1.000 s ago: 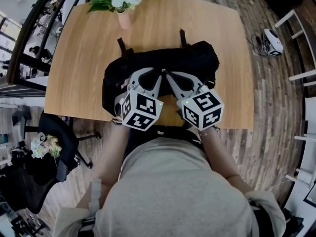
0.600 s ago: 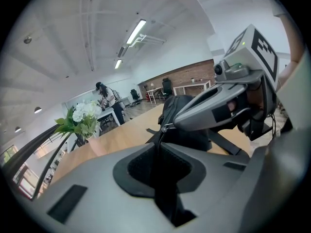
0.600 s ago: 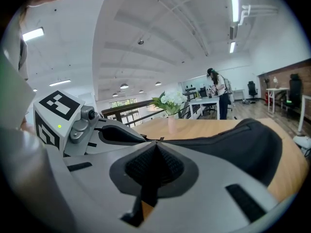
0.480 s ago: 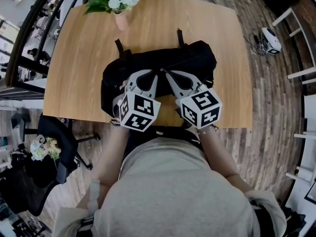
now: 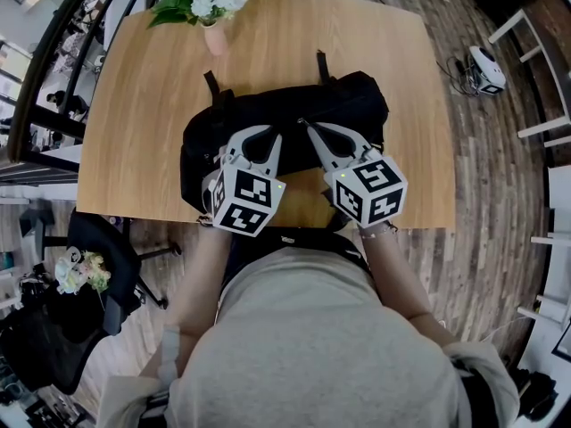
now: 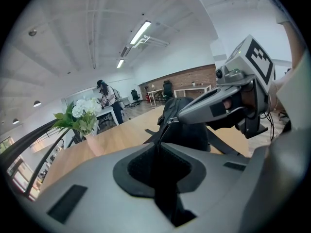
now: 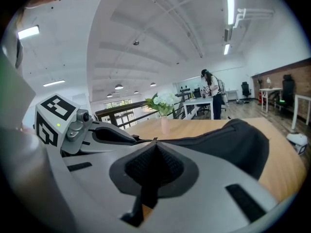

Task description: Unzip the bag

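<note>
A black bag (image 5: 357, 105) lies on the wooden table (image 5: 143, 105), near its front edge. Both grippers meet over the bag's top. My left gripper (image 5: 270, 136) has just been closing, and its jaws now pinch the black fabric beside the zipper (image 6: 163, 132). In the left gripper view that zipper runs from my left gripper (image 6: 158, 147) up to the tip of the right gripper (image 6: 181, 116), where the small metal zipper pull (image 6: 168, 123) sits. My right gripper (image 5: 303, 125) is shut on that pull. In the right gripper view the bag (image 7: 228, 144) bulges to the right, and the left gripper (image 7: 133, 139) comes in from the left.
A pink vase (image 5: 214, 36) of white flowers stands at the table's far left corner. Two bag straps (image 5: 321, 65) lie on the table beyond the bag. An office chair (image 5: 98, 239) stands on the floor at left. A person (image 6: 104, 93) stands far off at a desk.
The left gripper's jaws have narrowed onto the bag's fabric. Both grippers have otherwise stayed over the same spot on the bag.
</note>
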Available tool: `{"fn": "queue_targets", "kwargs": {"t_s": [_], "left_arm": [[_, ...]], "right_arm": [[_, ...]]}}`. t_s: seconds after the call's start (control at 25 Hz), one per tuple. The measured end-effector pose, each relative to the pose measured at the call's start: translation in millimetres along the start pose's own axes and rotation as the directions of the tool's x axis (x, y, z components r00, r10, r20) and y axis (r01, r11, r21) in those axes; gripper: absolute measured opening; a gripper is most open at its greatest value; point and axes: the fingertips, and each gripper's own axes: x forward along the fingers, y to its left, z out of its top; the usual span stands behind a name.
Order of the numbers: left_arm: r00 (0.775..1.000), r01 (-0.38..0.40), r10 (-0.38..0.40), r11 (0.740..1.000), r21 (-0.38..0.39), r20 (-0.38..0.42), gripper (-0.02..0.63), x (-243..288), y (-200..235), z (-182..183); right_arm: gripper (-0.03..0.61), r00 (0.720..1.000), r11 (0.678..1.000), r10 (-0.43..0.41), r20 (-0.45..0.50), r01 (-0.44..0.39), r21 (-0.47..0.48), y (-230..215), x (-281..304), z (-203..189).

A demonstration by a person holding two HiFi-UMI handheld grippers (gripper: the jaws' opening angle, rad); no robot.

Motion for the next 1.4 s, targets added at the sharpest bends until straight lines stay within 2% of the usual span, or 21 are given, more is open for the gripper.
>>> {"fn": "queue_targets", "kwargs": {"t_s": [0.6, 0.92, 1.16, 1.4], "left_arm": [[1.0, -0.01, 0.01, 1.0, -0.023, 0.011, 0.049, -2, 2, -2], [1.0, -0.018, 0.019, 0.999, -0.038, 0.018, 0.049, -1, 5, 0], [0.999, -0.028, 0.029, 0.998, -0.05, 0.019, 0.049, -2, 7, 1], [0.999, -0.031, 0.032, 0.998, -0.052, 0.022, 0.049, 0, 9, 1]], "right_arm": [[0.009, 0.989, 0.989, -0.142, 0.029, 0.141, 0.033, -51, -25, 5], [0.009, 0.981, 0.982, -0.189, 0.041, 0.188, 0.031, -68, -33, 10], [0.009, 0.974, 0.973, -0.221, 0.054, 0.216, 0.078, -82, -40, 12], [0.011, 0.97, 0.97, -0.236, 0.055, 0.232, 0.077, -89, -42, 13]]}}
